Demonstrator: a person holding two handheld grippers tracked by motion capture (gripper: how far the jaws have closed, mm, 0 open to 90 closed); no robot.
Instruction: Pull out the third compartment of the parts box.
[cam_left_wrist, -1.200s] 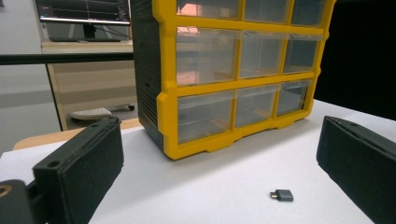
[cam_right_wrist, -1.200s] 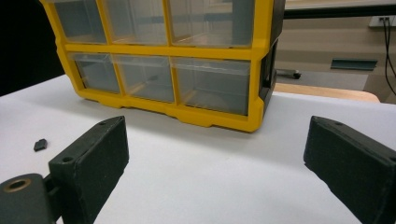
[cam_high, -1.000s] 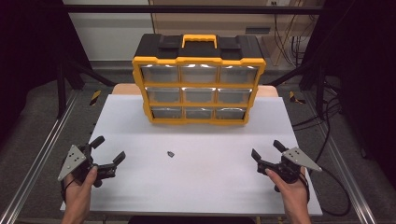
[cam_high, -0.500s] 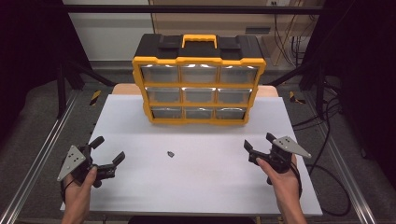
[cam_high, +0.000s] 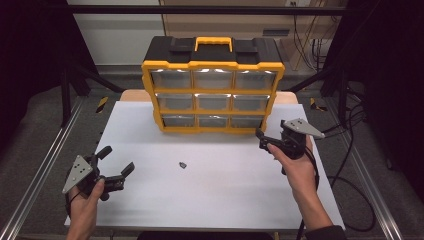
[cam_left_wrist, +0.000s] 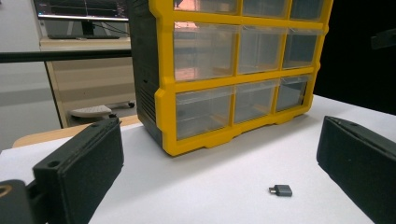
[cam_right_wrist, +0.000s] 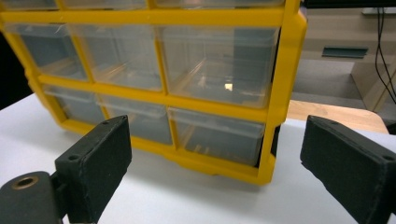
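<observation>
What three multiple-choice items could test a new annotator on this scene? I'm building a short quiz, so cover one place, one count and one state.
1. Where does the small dark part lie?
A. inside a drawer
B. on the white table, in front of the organizer
C. between the right gripper's jaws

2. How many clear drawers does the yellow organizer show on its front?
A. six
B. nine
C. twelve

3. How do the jaws of the right gripper stand?
A. open, holding nothing
B. shut on a drawer
C. shut on the small part

Answers:
1 B, it rests on the bare table apart from both grippers.
2 B, three rows of three.
3 A, the right gripper view shows its jaws wide apart near the lower right drawer.
</observation>
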